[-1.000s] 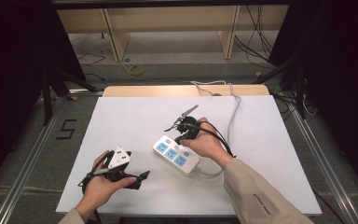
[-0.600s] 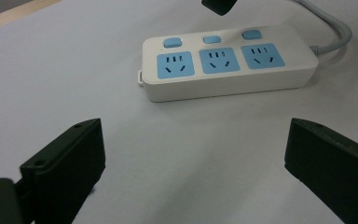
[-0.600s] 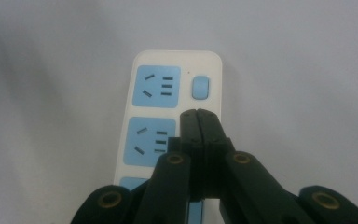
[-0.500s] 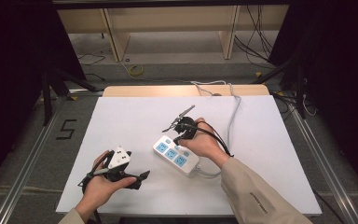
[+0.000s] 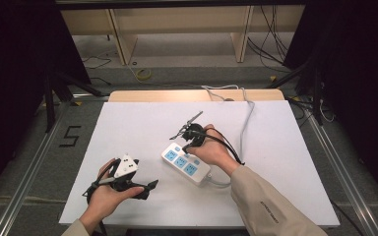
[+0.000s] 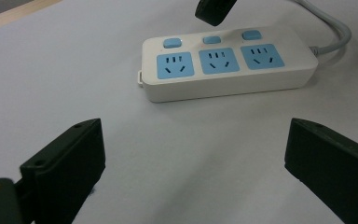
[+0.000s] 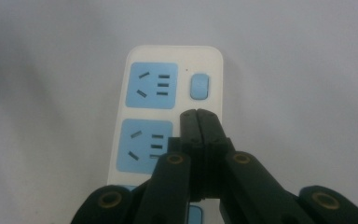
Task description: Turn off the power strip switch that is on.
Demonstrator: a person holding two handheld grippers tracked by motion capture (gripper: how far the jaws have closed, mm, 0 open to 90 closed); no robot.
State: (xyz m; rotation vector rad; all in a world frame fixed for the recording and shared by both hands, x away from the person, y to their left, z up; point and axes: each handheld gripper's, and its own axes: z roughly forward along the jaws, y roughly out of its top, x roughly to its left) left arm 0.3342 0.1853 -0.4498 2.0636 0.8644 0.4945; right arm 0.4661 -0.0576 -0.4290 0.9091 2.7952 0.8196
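Your right gripper is pinched fully shut and holds nothing; its two black jaws meet in a single blunt tip. That tip hangs over a white power strip with three blue sockets, each with a small blue switch beside it. In the right gripper view the strip runs lengthwise away from the tip, and the tip covers the place of the middle switch, with the far switch just ahead of it and the middle socket to its left. Whether the tip already touches that switch, you cannot tell; in the left gripper view it seems to hover just above.

Your left gripper rests well back from the strip with its jaws spread wide and nothing between them. Seen from it, the strip lies ahead on the white table, its grey cord trailing off to the far right.

The step in hand looks like pressing a switch with the closed tip. The next move calls for a short, straight push down onto the rocker, kept centred so the tip does not slide onto the socket.
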